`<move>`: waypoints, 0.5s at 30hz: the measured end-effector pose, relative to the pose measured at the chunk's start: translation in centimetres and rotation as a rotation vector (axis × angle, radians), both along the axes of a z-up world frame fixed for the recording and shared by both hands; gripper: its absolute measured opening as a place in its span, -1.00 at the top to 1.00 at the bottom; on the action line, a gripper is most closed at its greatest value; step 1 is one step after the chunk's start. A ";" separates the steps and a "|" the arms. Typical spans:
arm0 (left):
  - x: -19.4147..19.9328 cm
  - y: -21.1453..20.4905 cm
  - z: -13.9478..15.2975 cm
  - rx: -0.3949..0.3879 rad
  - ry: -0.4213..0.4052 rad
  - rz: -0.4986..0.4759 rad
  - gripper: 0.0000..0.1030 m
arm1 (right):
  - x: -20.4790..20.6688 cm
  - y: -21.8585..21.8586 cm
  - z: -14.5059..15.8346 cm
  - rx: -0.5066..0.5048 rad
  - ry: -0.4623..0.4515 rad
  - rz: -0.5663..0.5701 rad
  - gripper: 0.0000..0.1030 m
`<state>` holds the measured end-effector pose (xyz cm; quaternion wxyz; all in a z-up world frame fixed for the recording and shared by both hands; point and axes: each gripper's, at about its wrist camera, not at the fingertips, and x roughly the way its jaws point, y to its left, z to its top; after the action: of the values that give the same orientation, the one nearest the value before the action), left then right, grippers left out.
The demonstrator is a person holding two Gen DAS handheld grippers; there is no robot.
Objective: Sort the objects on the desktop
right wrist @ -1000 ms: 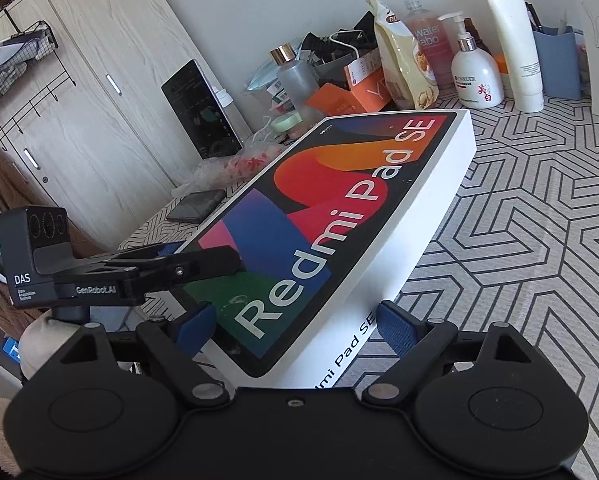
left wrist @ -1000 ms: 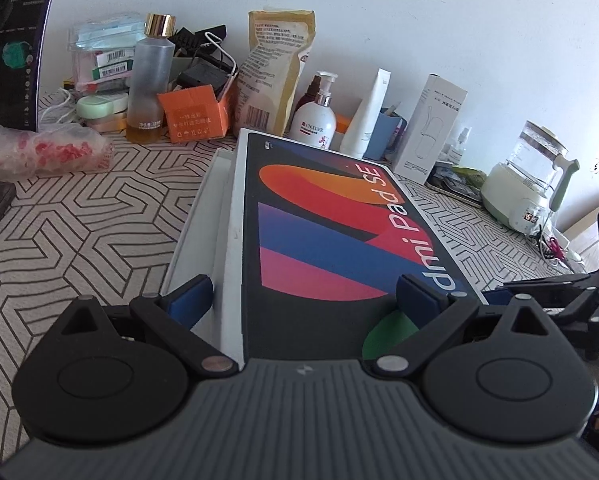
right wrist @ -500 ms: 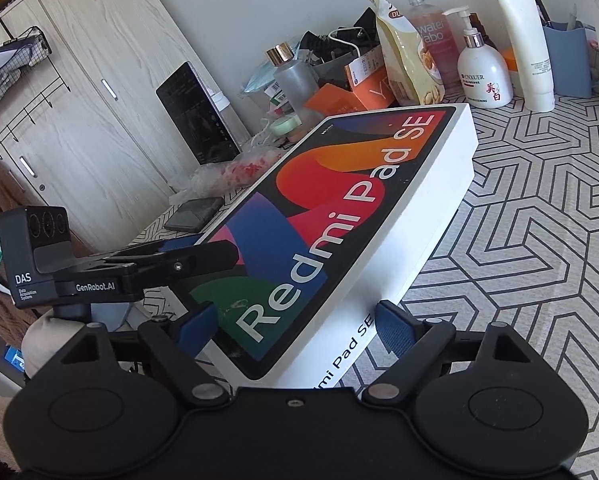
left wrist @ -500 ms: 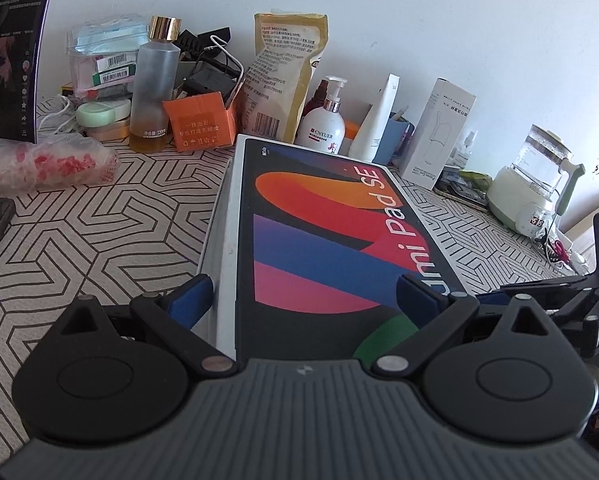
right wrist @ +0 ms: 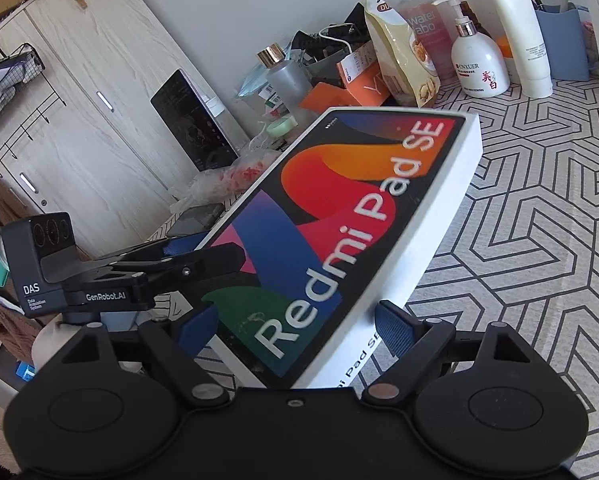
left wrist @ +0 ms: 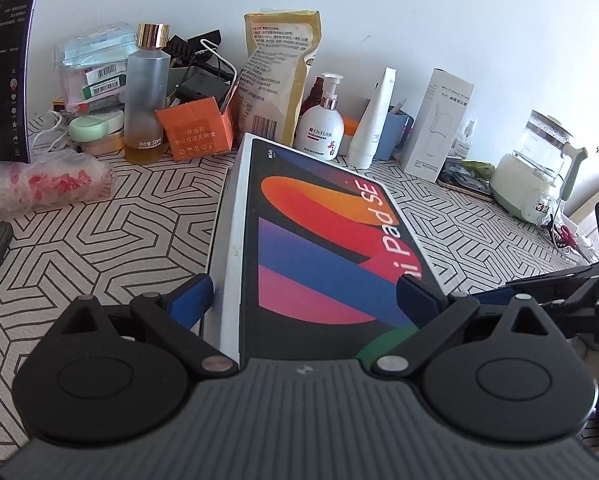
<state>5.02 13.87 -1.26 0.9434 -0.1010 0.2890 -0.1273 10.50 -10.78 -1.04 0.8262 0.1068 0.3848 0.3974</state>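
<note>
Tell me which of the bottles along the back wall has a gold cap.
The tall frosted bottle left of the orange carton. It alone has a shiny gold cap; the white lotion bottle has a pump.

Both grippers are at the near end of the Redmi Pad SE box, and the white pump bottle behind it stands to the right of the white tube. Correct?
Not quite. In the left wrist view the white pump bottle stands left of the white tube, not right. The rest holds: left gripper and right gripper are at the near end of the Redmi Pad SE box.
</note>
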 end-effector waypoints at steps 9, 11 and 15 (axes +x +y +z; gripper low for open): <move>-0.1 0.4 -0.2 -0.021 0.025 -0.002 -0.92 | -0.4 1.0 0.3 -0.015 -0.042 0.018 -0.73; -0.2 0.7 -0.5 -0.026 0.035 0.010 -0.92 | 0.2 0.1 -0.1 -0.001 -0.022 -0.026 -0.73; -0.5 1.0 -0.5 -0.035 0.027 -0.003 -0.92 | 1.7 -1.0 -1.5 0.032 0.051 -0.091 -0.73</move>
<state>4.53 14.86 -1.79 0.9373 -0.1185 0.2998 -0.1324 12.25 -11.75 -2.53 0.8315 0.1475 0.3939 0.3628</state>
